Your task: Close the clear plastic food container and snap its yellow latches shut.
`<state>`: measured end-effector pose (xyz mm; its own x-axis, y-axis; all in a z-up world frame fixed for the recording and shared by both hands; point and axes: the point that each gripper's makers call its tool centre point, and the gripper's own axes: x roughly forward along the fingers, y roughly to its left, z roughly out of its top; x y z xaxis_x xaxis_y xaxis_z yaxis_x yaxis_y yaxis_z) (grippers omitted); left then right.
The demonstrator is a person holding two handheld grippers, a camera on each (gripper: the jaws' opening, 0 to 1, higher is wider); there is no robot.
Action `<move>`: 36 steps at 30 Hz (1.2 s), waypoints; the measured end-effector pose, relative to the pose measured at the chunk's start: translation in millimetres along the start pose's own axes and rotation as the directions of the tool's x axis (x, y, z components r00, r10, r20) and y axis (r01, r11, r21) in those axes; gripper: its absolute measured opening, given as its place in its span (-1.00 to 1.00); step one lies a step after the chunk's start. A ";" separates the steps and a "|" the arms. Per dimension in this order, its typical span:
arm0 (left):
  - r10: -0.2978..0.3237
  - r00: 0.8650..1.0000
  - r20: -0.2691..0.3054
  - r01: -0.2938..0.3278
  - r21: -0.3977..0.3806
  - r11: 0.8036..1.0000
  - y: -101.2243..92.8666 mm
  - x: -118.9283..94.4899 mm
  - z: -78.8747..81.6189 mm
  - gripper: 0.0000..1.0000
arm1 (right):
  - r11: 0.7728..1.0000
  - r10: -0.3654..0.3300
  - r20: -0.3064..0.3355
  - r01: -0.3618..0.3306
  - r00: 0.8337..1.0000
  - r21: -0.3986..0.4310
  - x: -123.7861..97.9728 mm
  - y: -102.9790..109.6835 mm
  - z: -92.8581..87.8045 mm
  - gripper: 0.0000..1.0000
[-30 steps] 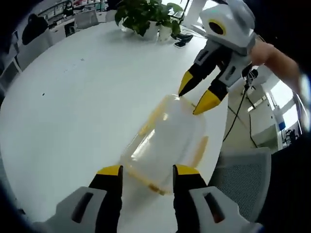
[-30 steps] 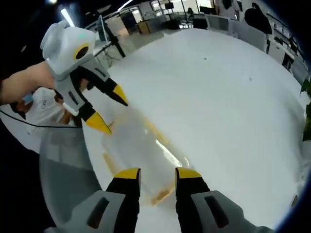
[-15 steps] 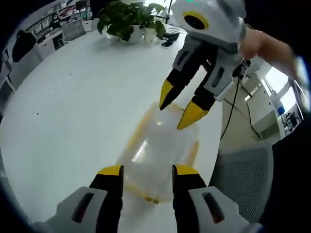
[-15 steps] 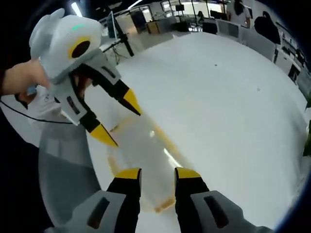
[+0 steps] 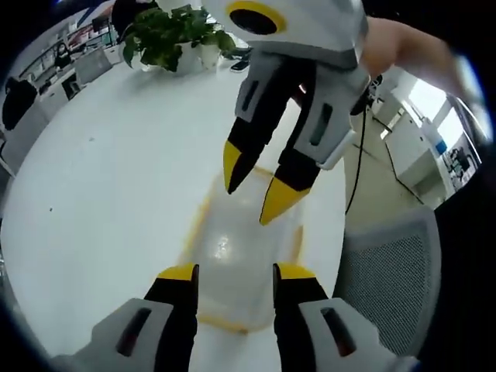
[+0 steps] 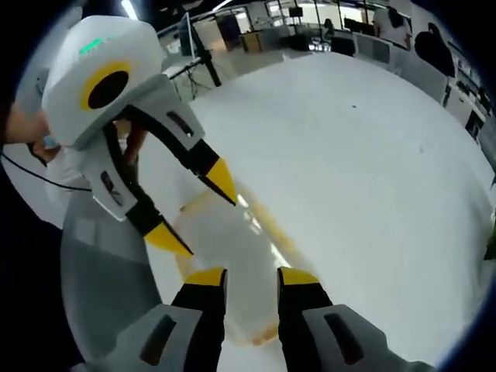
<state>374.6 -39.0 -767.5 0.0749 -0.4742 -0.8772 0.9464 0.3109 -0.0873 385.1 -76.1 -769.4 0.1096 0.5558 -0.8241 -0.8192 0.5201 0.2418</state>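
- Left tool (image 5: 227, 271) with jaws apart, hovering above near end of clear container (image 5: 242, 256).
- Right tool (image 5: 254, 191) also with jaws apart, tips over far end of container.
- Container lying on white surface (image 5: 101, 178), near its edge, beside grey chair (image 5: 387, 271).
- Potted plant (image 5: 167, 35) far across surface.

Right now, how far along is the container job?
Done: the lid looks down on the clear container on the white table. In hand: both open grippers, left and right, hover over opposite ends. Left: the yellow latches; can't tell if any are snapped.
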 end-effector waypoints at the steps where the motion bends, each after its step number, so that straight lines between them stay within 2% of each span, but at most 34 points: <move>1: 0.000 1.000 -0.003 0.000 0.006 1.000 0.2 0.6 -0.3 -0.25 | 1.000 -0.001 -0.001 0.001 1.000 -0.004 0.0 0.1 0.3 -0.52; 5: -0.003 1.000 -0.006 0.003 0.046 0.999 -1.0 2.0 -0.1 -0.25 | 1.000 0.003 -0.005 -0.003 1.000 -0.021 0.0 1.7 1.8 -0.50; 15: -0.002 1.000 -0.024 0.004 0.088 0.996 -2.9 6.4 -3.0 -0.28 | 0.991 0.020 -0.049 -0.027 0.999 -0.131 4.4 9.0 -5.0 -0.45; 20: -0.012 1.000 0.002 0.012 0.102 0.995 -8.3 6.4 4.5 -0.27 | 0.985 0.027 -0.059 -0.037 0.998 -0.169 7.9 13.5 -6.6 -0.40; 28: -0.002 1.000 -0.018 0.004 0.123 0.992 -10.8 11.3 1.2 -0.28 | 0.980 0.032 -0.044 -0.040 0.998 -0.196 10.3 14.9 -1.1 -0.37; 36: 0.007 0.999 -0.053 0.002 0.174 0.985 -17.0 16.2 -5.5 -0.24 | 0.964 0.003 -0.003 -0.004 1.000 -0.267 13.8 12.2 8.3 -0.21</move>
<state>358.0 -47.4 -782.8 0.0646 -0.4276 -0.9016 0.9869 0.1614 -0.0058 381.2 -56.6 -773.5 0.1051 0.5555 -0.8249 -0.9401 0.3260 0.0998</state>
